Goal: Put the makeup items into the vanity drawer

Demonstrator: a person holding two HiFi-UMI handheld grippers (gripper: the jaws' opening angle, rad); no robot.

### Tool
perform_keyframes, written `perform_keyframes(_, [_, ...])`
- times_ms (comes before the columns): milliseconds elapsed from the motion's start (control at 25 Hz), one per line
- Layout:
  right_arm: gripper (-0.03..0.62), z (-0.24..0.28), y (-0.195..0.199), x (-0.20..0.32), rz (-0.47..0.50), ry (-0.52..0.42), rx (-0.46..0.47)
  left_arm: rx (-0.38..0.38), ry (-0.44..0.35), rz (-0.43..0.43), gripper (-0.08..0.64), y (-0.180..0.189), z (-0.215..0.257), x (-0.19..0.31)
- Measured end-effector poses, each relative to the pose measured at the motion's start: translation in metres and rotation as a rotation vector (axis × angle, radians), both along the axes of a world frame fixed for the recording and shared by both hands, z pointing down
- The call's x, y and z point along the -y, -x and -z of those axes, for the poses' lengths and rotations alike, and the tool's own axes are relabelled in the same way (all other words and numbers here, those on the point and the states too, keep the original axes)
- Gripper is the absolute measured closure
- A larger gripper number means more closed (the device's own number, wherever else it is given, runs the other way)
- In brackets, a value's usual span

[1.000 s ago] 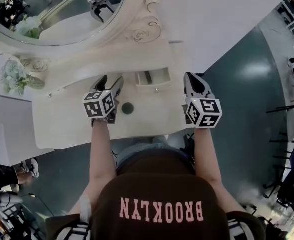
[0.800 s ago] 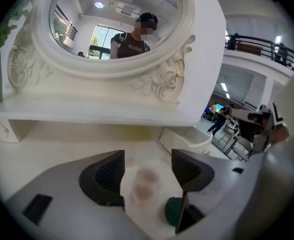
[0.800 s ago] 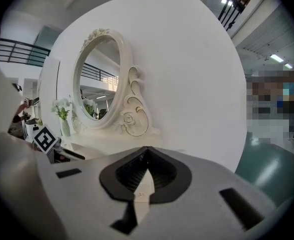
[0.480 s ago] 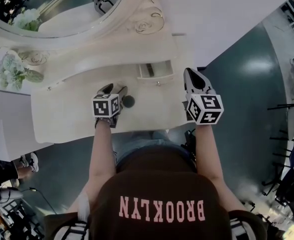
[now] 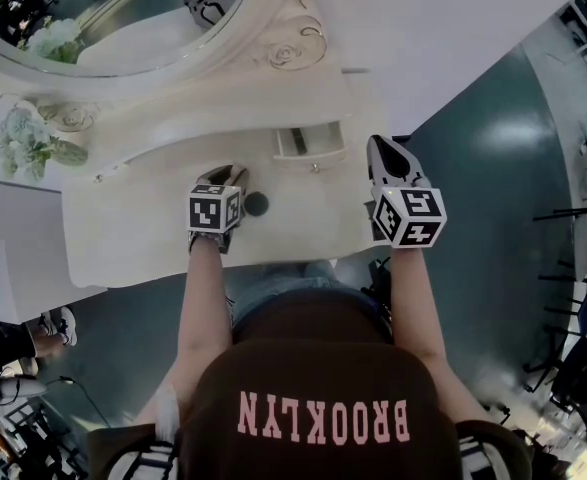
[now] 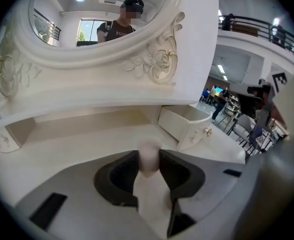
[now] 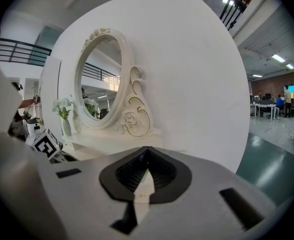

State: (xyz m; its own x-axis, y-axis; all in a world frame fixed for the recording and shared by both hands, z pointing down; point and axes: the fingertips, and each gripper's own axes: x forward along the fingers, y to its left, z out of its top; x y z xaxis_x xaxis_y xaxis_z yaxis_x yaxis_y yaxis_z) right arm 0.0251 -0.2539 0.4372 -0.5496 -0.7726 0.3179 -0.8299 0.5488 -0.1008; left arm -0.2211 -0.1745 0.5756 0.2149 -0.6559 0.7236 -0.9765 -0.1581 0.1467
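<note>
My left gripper (image 6: 148, 155) points down at the vanity top (image 5: 133, 228). Its jaws have just been closing, and they now press on a pale pinkish stick-shaped makeup item (image 6: 148, 160) that stands between the pads. In the head view this gripper (image 5: 223, 176) sits just left of a small dark round item (image 5: 256, 204) lying on the top. The little drawer (image 5: 310, 154) stands pulled open behind them, with a dark slim item (image 5: 298, 140) inside; it also shows as the white drawer (image 6: 187, 124). My right gripper (image 5: 391, 164) hovers at the vanity's right end, shut and empty (image 7: 147, 150).
An oval mirror (image 5: 123, 18) in a carved white frame rises behind the vanity. A vase of pale flowers (image 5: 28, 138) stands at the back left. The vanity's front edge lies close to the person's body. Dark green floor (image 5: 493, 168) lies to the right.
My left gripper came down and forward onto the vanity top, and its wide-open jaws closed around the pale item. The right gripper kept still.
</note>
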Motion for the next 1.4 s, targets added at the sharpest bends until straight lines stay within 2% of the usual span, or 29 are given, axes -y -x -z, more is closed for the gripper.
perform_keyframes(160, [0.594, 0.005, 0.000, 0.001, 0.000, -0.010, 0.005, 0.003, -0.075, 0.016, 0.436, 0.004, 0.026, 0.014])
perform_keyframes(400, [0.594, 0.012, -0.002, 0.003, -0.003, -0.029, 0.015, 0.002, -0.230, 0.043, 0.436, 0.012, 0.081, 0.036])
perform_keyframes(640, [0.594, 0.017, -0.005, 0.003, -0.011, -0.042, 0.020, 0.016, -0.351, 0.039, 0.434, 0.014, 0.128, 0.051])
perform_keyframes(1040, [0.594, 0.018, -0.040, 0.002, -0.068, -0.049, 0.019, 0.014, -0.340, -0.041, 0.435, -0.026, 0.124, 0.066])
perform_keyframes(1400, [0.594, 0.013, -0.099, -0.004, -0.157, -0.035, 0.001, -0.010, -0.323, -0.135, 0.434, -0.088, 0.117, 0.086])
